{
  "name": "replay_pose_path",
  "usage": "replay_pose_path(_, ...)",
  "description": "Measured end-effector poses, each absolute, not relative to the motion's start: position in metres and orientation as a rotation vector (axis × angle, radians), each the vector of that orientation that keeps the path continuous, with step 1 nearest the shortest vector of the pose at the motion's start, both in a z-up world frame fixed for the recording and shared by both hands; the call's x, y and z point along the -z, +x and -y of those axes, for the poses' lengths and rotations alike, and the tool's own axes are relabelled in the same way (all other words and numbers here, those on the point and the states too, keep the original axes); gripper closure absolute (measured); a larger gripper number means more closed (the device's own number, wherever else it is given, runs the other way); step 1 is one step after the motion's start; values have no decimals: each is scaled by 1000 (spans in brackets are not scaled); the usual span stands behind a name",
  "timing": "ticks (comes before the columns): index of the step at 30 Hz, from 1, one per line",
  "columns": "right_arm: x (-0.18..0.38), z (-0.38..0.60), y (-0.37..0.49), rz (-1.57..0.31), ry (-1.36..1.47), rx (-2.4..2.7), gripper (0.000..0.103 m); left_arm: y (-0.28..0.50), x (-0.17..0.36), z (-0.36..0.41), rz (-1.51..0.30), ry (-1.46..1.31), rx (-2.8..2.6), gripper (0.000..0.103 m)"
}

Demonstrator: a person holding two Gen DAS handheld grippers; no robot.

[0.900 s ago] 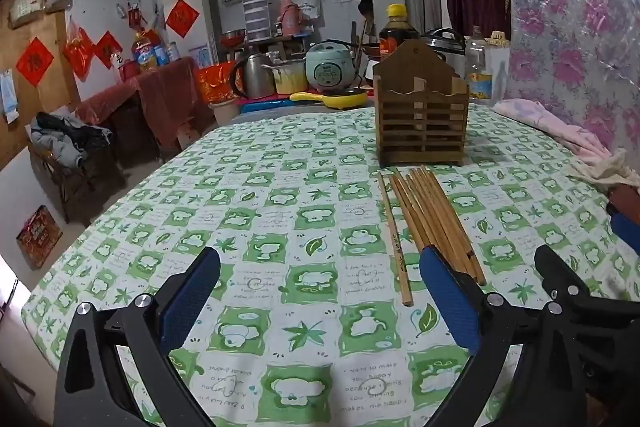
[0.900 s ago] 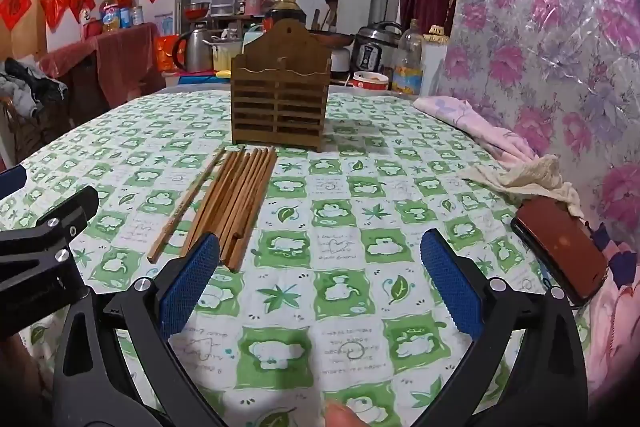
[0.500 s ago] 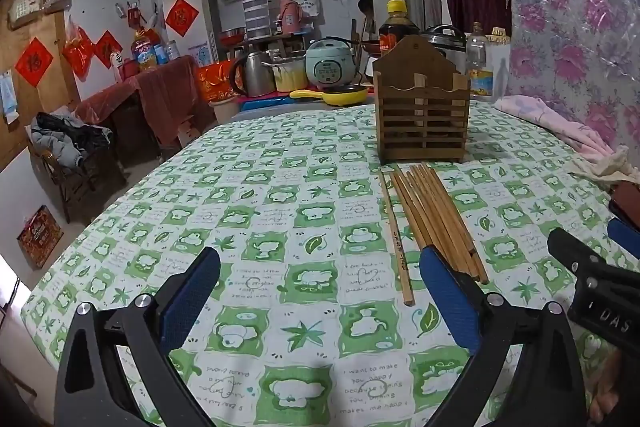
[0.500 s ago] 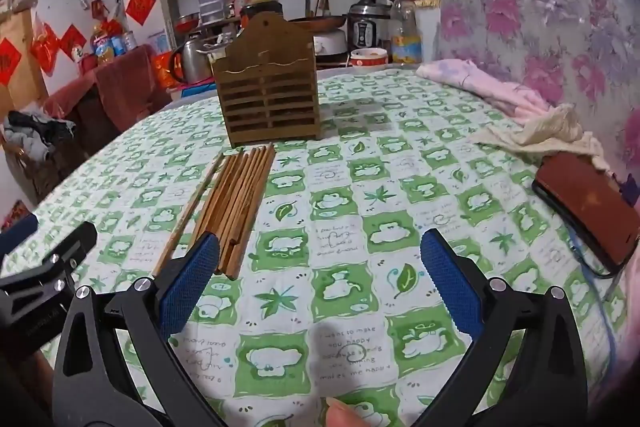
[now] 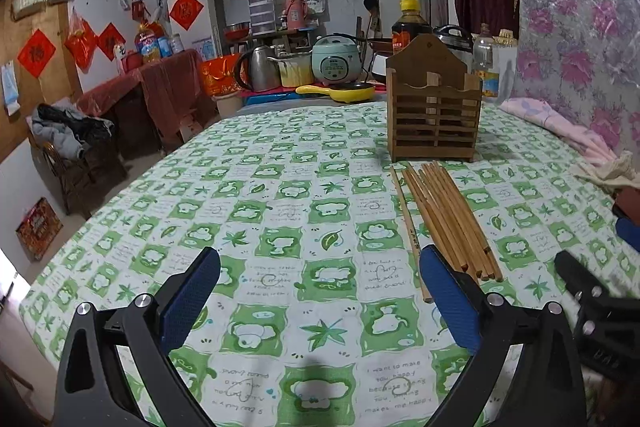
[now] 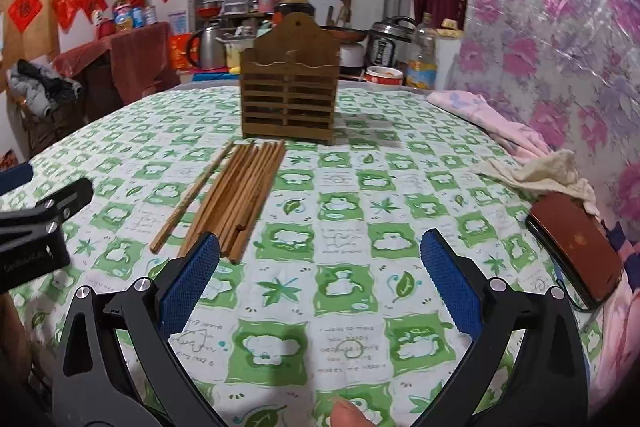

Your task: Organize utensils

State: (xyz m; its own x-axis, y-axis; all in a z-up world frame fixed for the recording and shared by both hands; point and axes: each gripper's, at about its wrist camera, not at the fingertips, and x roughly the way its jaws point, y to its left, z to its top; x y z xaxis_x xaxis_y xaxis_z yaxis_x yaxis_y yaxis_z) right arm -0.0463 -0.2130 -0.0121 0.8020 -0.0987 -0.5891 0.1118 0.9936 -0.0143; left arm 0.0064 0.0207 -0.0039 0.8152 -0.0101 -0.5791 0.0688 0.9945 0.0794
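Several wooden chopsticks (image 5: 448, 215) lie side by side on the green-and-white tablecloth (image 5: 280, 219), in front of a slatted wooden utensil holder (image 5: 434, 111) that stands upright. My left gripper (image 5: 320, 291) is open and empty, low over the cloth, with the chopsticks' near ends by its right finger. In the right wrist view the chopsticks (image 6: 240, 195) lie ahead to the left and the holder (image 6: 290, 91) stands behind them. My right gripper (image 6: 320, 275) is open and empty, its left finger next to the chopsticks' near ends.
A dark red case (image 6: 576, 251) and crumpled cloths (image 6: 536, 171) lie at the table's right edge. Pots, a kettle, a rice cooker and bottles (image 5: 332, 63) crowd a counter behind the table. The other gripper shows at each view's side.
The right gripper has moved forward and a little left, closer to the chopsticks. The left gripper has barely moved. Both stay open.
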Motion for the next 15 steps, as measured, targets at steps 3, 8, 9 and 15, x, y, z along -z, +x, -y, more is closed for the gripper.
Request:
replay_pose_path(3,12,209,-48,-616,1,126,6,8,3,-27,-624,53,41,5)
replay_pose_path(8,12,207,-49,-613,-4,128,6,12,3,-34,-655,2,41,5)
replay_pose_path(9,12,208,-48,-613,-4,127,6,11,3,-34,-656,0,40,5)
replay_pose_path(15,11,208,-48,-613,-4,126,6,9,2,-32,-642,22,33,5)
